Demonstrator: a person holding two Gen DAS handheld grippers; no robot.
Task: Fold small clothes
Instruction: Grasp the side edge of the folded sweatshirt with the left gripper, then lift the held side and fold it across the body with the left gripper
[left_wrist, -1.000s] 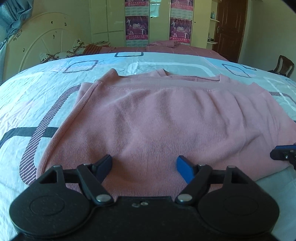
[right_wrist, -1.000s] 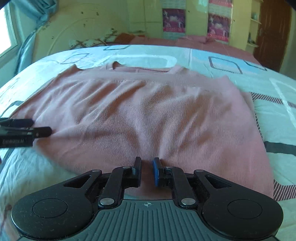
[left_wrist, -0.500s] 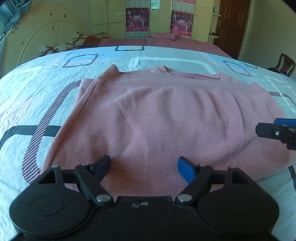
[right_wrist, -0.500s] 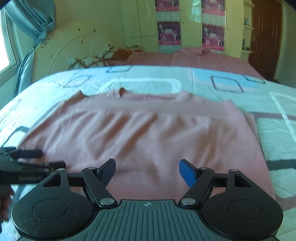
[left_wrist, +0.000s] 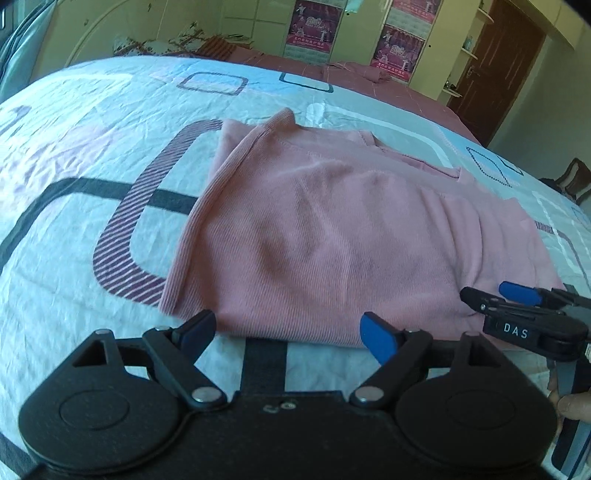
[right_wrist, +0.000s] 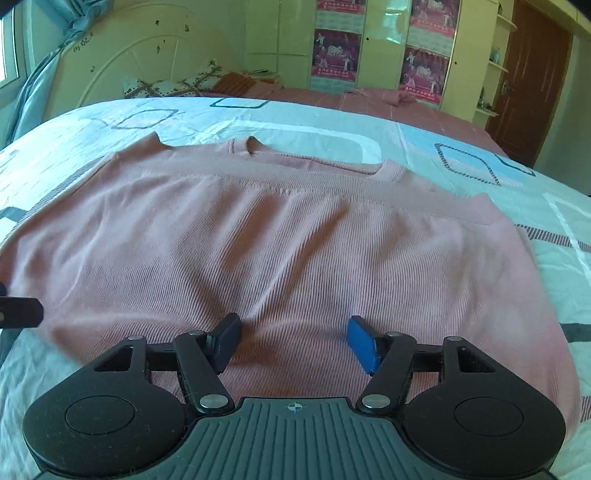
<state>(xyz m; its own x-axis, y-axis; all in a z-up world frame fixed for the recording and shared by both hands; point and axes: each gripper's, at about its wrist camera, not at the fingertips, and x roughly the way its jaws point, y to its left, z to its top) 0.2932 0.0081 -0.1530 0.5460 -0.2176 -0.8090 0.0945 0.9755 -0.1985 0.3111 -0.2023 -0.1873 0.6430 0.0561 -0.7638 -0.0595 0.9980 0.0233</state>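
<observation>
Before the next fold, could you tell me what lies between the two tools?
In the left wrist view, only the pink top's near hem lies between the left tool and the right tool.

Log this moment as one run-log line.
left gripper: open, empty | right gripper: open, closing slightly | pink top: half-folded on bed

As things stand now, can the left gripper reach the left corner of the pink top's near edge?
Probably yes. The left gripper is open over the pink top's near edge, and nothing lies between it and that corner.

Matt ribbed pink knit top (right_wrist: 280, 251)
</observation>
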